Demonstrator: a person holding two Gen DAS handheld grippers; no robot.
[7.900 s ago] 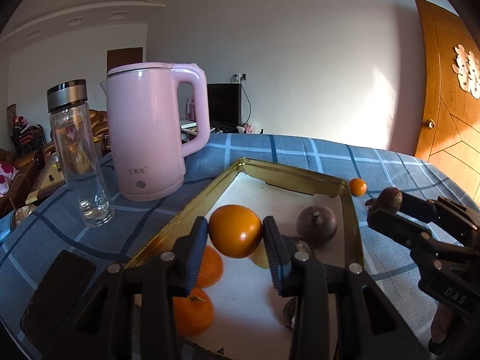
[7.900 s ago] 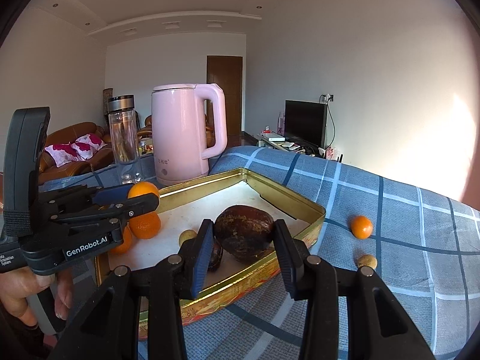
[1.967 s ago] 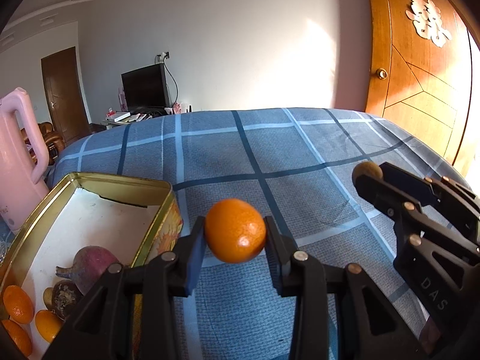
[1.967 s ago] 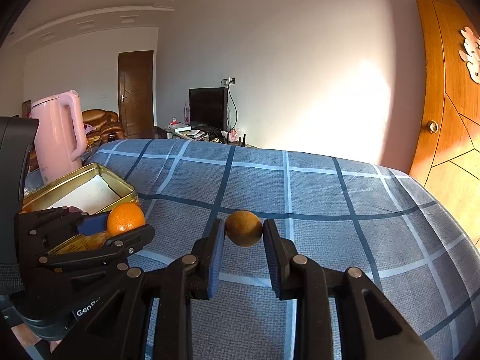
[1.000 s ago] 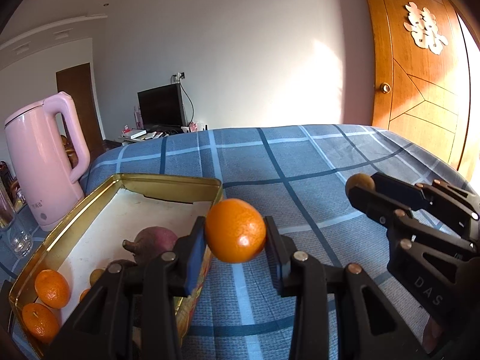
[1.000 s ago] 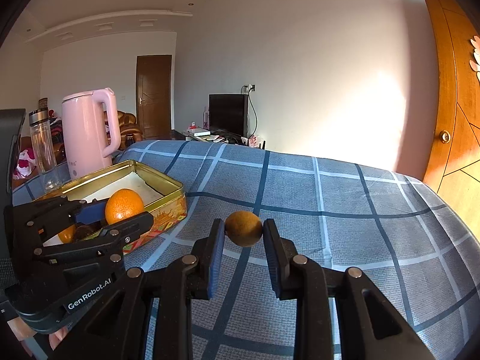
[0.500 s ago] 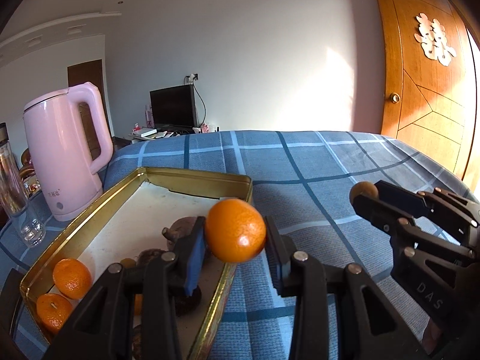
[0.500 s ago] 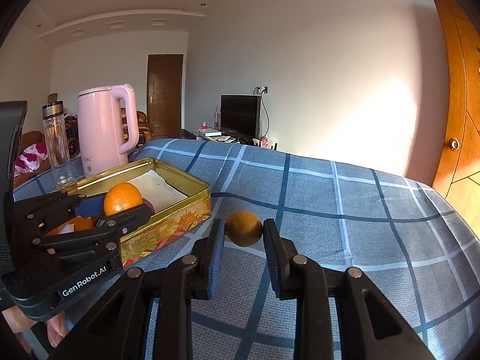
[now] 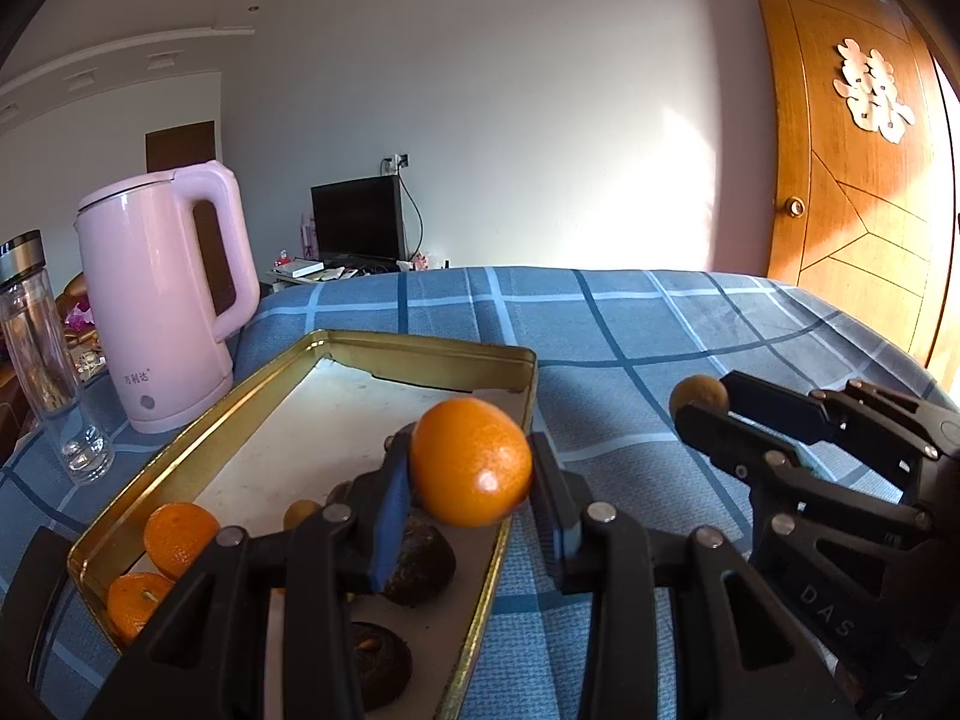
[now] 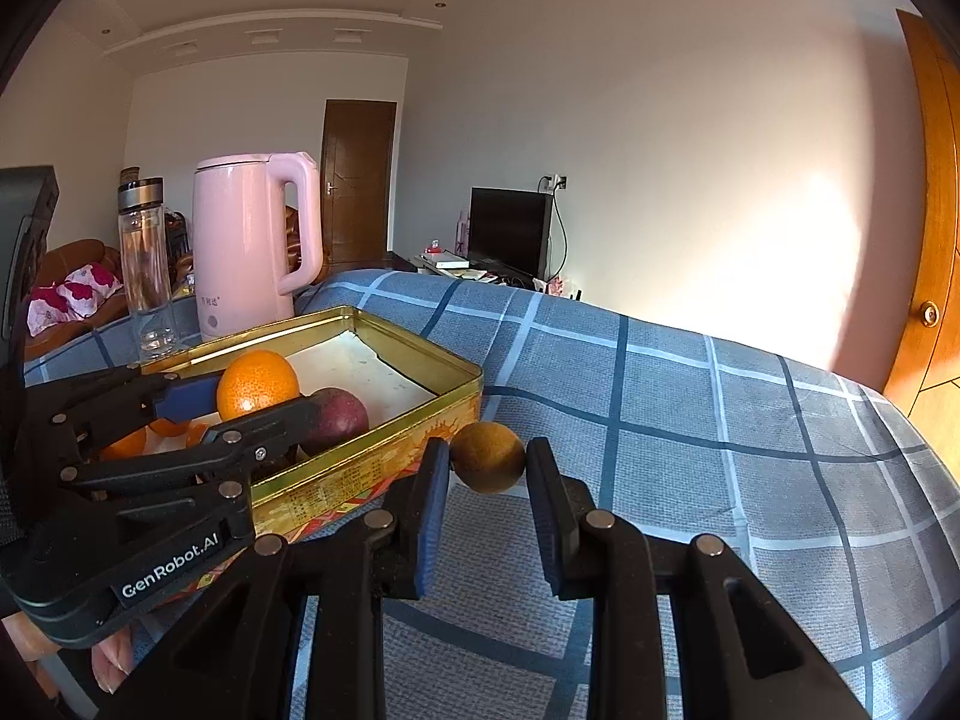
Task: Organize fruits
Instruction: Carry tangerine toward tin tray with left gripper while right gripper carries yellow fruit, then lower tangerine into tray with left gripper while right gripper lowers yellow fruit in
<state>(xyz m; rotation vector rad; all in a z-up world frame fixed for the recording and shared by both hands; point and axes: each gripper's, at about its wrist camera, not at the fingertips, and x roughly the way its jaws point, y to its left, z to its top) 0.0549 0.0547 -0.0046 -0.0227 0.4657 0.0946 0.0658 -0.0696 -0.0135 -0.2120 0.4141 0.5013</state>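
My left gripper point(image 9: 471, 474) is shut on an orange point(image 9: 471, 461) and holds it above the right side of the gold tin tray point(image 9: 420, 349). The orange also shows in the right wrist view point(image 10: 257, 384). The tray holds two small oranges point(image 9: 180, 537), dark round fruits point(image 9: 417, 564) and a reddish-purple fruit point(image 10: 339, 414). My right gripper point(image 10: 487, 468) is shut on a small brownish-yellow fruit point(image 10: 487, 457) and holds it in the air just right of the tray's corner point(image 10: 474, 387). That fruit also shows in the left wrist view point(image 9: 698, 396).
A pink electric kettle point(image 9: 159, 294) and a glass bottle point(image 9: 45, 354) stand left of the tray on the blue checked tablecloth point(image 9: 630, 330). A wooden door point(image 9: 852, 168) is at the far right. A television point(image 10: 510, 234) stands at the back.
Both grippers have moved left with their fruits. The orange now hangs over the tray, and the small brownish fruit has come close to the tray's right corner.
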